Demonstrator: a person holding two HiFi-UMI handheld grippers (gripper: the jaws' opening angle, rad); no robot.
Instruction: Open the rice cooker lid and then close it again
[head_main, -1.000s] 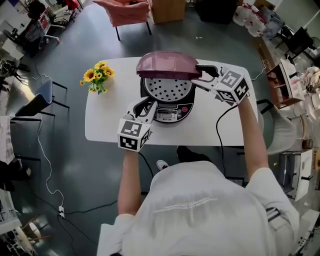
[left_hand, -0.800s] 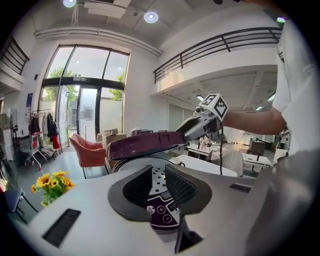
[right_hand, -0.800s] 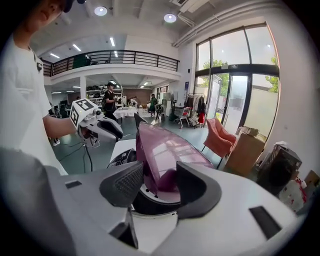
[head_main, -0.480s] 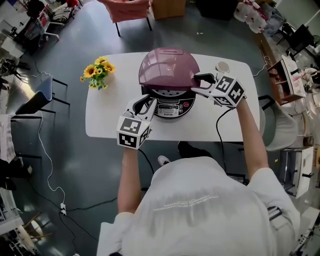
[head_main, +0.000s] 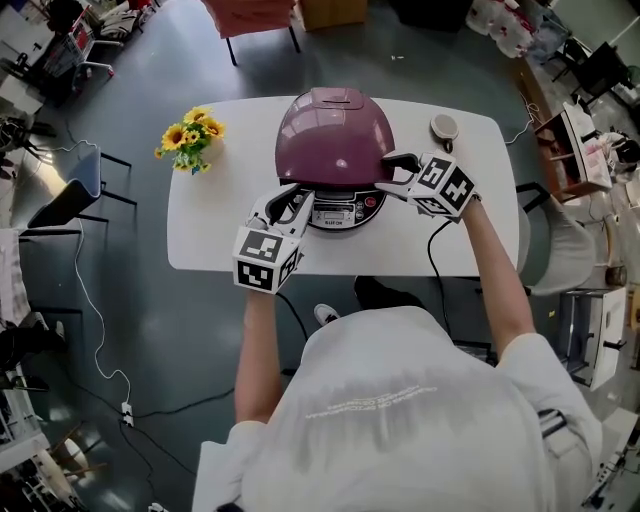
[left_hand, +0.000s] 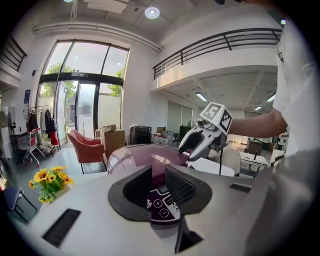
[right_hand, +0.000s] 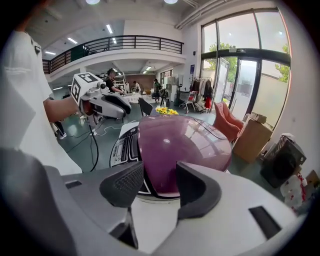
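**Plum lid down on the rice cooker, a gripper on each side**

Plum in colour and glossy, the domed lid (head_main: 335, 135) lies down over the rice cooker (head_main: 340, 212). Only the control panel (head_main: 336, 210) shows below its front edge. Whether the lid is latched cannot be told. The cooker stands near the middle of a white bench (head_main: 210, 235), toward the far edge.

The left gripper (head_main: 291, 199) sits at the cooker's front left, low and close to the base. Its jaws stand part-way apart. In the left gripper view the control panel and the lid's front edge show through the gap, with neither pad seen pressing on them.

The right gripper (head_main: 393, 175) is at the cooker's right side, level with the lid's rim. Its jaws are apart and have just been opening a little. In the right gripper view the lid's rounded side fills the gap between them, but it is wider than the gap and lies just beyond the tips. Whether a tip touches the rim cannot be told.

A bunch of sunflowers (head_main: 188, 140) rests near the bench's far left corner, well apart from the cooker. A small round object (head_main: 444, 127) lies near the far right corner. A black cable (head_main: 432, 262) runs off the near edge, below the right gripper, down toward the grey floor (head_main: 120, 330).
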